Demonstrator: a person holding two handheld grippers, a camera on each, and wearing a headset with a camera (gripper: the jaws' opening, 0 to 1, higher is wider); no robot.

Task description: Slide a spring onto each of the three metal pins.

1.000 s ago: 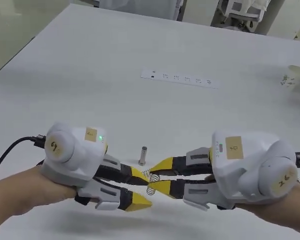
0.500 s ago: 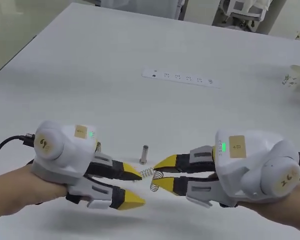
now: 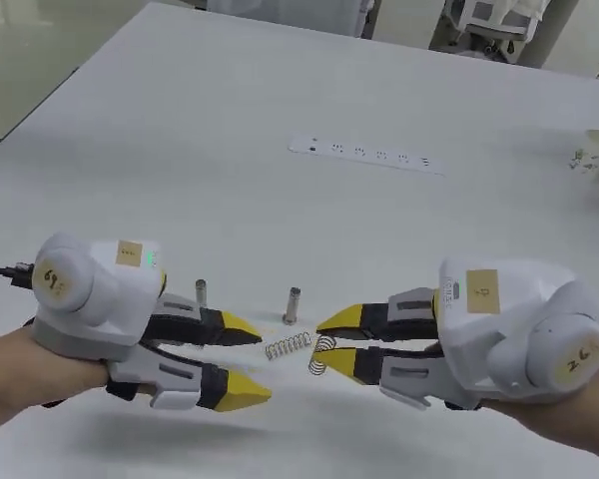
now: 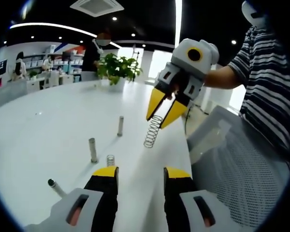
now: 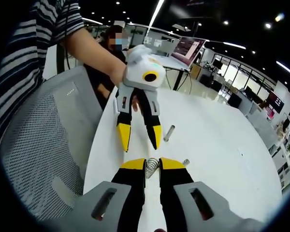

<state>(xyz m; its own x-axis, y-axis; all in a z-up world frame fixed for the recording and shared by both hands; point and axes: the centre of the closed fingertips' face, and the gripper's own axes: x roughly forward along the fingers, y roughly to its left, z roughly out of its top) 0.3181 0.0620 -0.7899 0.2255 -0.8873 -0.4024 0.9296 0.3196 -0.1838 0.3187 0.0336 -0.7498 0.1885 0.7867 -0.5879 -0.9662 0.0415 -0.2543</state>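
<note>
Pinching one end of a spring (image 4: 153, 131), the right gripper (image 3: 317, 345) aims it toward the left gripper (image 3: 264, 366), whose jaws stand spread. Just beyond, a metal pin (image 3: 294, 304) stands upright on the white table (image 3: 280, 220), a second pin (image 3: 201, 291) left of it; farther off lies a power strip (image 3: 367, 157).

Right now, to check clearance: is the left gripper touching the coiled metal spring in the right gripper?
Apart. The left gripper view shows the coiled metal spring in the right gripper, well clear of the open left gripper.
</note>
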